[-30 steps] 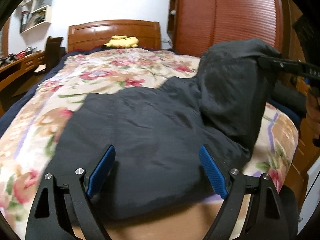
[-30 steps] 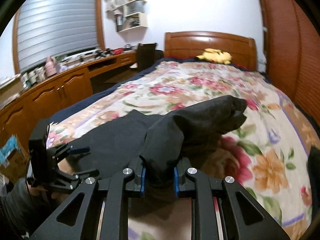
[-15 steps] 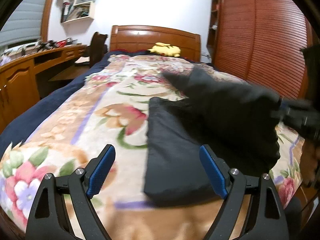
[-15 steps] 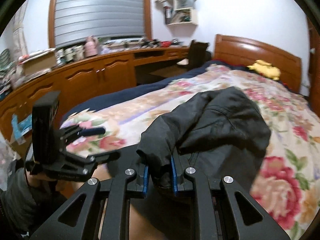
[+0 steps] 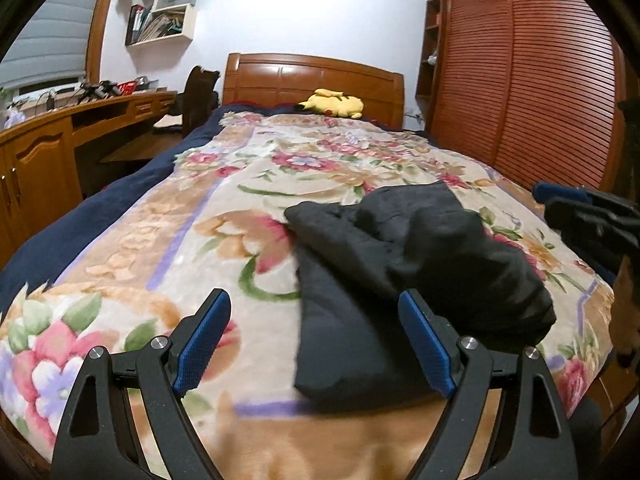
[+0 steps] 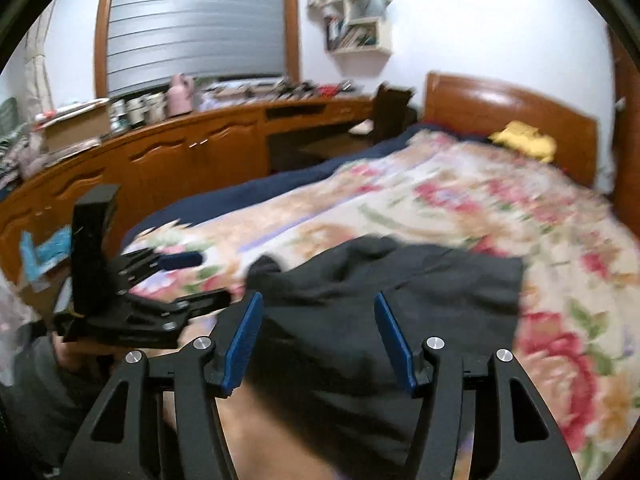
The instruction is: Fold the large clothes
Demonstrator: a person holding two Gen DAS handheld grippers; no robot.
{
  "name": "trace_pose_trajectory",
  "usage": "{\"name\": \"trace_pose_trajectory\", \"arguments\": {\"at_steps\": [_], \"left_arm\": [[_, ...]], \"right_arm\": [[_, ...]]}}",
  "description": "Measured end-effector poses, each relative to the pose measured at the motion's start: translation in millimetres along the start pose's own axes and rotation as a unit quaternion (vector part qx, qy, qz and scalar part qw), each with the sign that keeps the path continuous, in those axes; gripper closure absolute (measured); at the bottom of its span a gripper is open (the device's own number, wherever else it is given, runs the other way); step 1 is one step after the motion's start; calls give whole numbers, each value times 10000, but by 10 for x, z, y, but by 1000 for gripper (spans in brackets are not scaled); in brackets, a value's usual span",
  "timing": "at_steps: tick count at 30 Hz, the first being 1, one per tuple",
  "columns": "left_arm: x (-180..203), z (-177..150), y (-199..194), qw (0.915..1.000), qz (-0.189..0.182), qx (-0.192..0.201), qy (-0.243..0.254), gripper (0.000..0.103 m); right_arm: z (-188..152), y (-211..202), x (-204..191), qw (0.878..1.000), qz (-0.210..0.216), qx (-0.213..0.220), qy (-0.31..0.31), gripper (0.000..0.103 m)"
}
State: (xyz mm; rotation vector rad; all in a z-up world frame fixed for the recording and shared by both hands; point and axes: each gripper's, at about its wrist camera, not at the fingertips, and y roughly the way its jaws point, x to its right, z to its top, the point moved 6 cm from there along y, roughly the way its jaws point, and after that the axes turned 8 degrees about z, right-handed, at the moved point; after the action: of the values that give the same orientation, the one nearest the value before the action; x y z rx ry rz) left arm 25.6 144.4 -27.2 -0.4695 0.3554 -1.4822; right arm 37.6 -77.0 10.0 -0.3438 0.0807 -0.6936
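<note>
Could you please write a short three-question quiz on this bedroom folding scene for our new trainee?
1. True or false: the right gripper is clamped on the dark garment.
2. What lies by the headboard? A) yellow plush toy B) laptop C) red pillow
3. Fill in: the garment lies on a ____ blanket.

Key:
1. False; its jaws stand apart, as do those of the left gripper.
2. A
3. Floral
</note>
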Motion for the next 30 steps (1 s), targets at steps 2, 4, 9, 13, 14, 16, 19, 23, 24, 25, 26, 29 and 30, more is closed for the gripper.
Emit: {"name": "trace_pose_trajectory", "arguments": {"at_steps": [2,4,9,13,14,16,19,23,24,25,26,29,30], "left_arm": [[56,26,-40,9999,-33,91,42,16],[81,48,-84,9998,-58,171,21,16],[179,126,-189,9989,-272,381,-73,16],[324,146,-181,9985,-367,412,22,16],[365,140,-159,9985,-384,392,73,16],[422,126,-133,9983,-434,358,124,17],[504,86,-39,9983,-528,199,158,32],[524,-2,127,9985,-520,-121,152,46],[537,-10,143,9978,-634,-161,119,63],[550,-14,148,9966,-791,-214,73,74],[556,-19,139,9956,-904,-264,20,85],[580,-5,47,9973,-707,-107,154,91],[564,1,12,9979,-622,-39,157,91]], "right_arm": [[-63,-87,190,9996,-260,71,67,43],[-216,-77,390,9979,-635,-67,105,43],[-691,205,725,9934,-810,-674,448,53],[-791,394,698,9941,-355,-698,748,60],[-800,428,701,9940,-347,-718,750,60],[-818,428,769,9934,-254,-738,838,60],[-842,391,720,9932,-257,-738,859,60],[-867,264,736,9931,-331,-782,812,60],[-857,216,701,9931,-363,-790,784,60],[-842,186,689,9931,-396,-796,762,60],[-824,157,690,9931,-423,-787,754,60],[-793,35,699,9925,-585,-733,789,60],[-797,-7,709,9921,-648,-715,801,59]]}}
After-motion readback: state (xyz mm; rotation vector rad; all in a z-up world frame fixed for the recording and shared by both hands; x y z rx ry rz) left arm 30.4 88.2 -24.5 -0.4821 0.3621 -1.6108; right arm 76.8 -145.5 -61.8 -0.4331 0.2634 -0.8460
